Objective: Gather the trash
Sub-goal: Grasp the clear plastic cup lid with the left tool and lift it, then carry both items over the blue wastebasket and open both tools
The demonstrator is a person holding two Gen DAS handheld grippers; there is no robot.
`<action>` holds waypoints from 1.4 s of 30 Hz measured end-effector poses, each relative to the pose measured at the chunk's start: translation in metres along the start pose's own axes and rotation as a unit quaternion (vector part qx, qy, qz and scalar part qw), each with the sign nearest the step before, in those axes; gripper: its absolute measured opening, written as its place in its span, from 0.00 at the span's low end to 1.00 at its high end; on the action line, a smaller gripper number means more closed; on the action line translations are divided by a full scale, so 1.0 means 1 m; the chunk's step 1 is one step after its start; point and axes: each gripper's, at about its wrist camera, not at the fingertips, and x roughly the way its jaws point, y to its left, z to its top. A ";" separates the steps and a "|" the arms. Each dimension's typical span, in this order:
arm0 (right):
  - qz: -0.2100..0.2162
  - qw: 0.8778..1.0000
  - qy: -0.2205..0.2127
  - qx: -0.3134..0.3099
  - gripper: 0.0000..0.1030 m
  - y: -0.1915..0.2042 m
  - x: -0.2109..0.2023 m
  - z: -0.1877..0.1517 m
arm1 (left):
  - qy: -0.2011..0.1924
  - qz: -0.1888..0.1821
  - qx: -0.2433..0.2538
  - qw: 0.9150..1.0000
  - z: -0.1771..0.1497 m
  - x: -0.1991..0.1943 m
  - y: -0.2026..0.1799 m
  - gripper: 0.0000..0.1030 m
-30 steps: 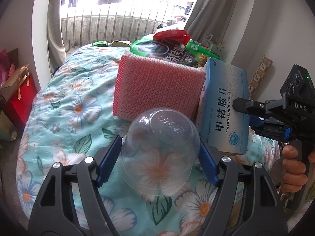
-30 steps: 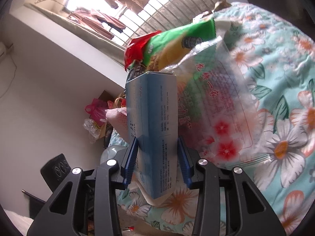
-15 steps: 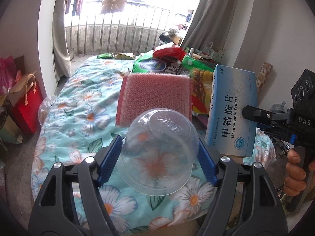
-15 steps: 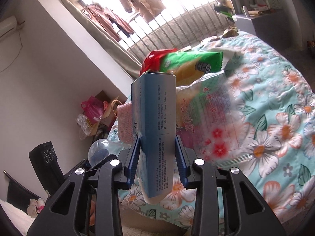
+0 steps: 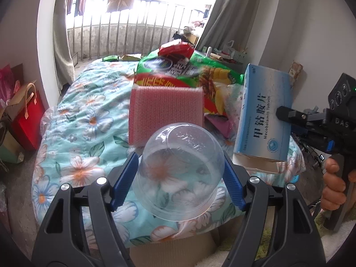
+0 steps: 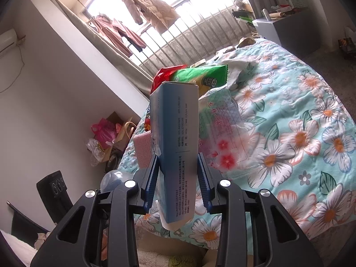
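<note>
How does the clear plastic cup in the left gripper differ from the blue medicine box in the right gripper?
The clear plastic cup is round and see-through; the blue medicine box is flat-sided, opaque and printed. The cup spreads the left gripper wide; the box sits in the right gripper by its narrow sides. Both are clamped and held above the floral bedspread.

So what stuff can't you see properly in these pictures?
- Left wrist view: the pink sponge hides the lower part of the green snack bag.
- Right wrist view: the blue medicine box covers most of that sponge.
- Both views: no trash bin shows.
- Box small print: too tiny to read.
</note>
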 end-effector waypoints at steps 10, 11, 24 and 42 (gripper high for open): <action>0.013 0.999 -0.035 -0.001 0.33 0.001 -0.027 0.004 | -0.049 -0.026 0.020 0.998 0.028 -0.024 -0.021 0.67; 0.013 0.999 -0.039 0.001 0.33 -0.001 -0.031 0.004 | -0.053 -0.032 0.025 0.998 0.032 -0.025 -0.025 0.67; -0.035 0.984 -0.164 0.067 0.33 -0.059 -0.130 0.008 | -0.046 -0.142 0.108 0.983 0.089 0.011 -0.132 0.67; -0.317 0.855 -0.295 0.285 0.33 -0.270 -0.259 -0.029 | 0.151 -0.270 0.269 0.912 0.118 0.217 -0.459 0.67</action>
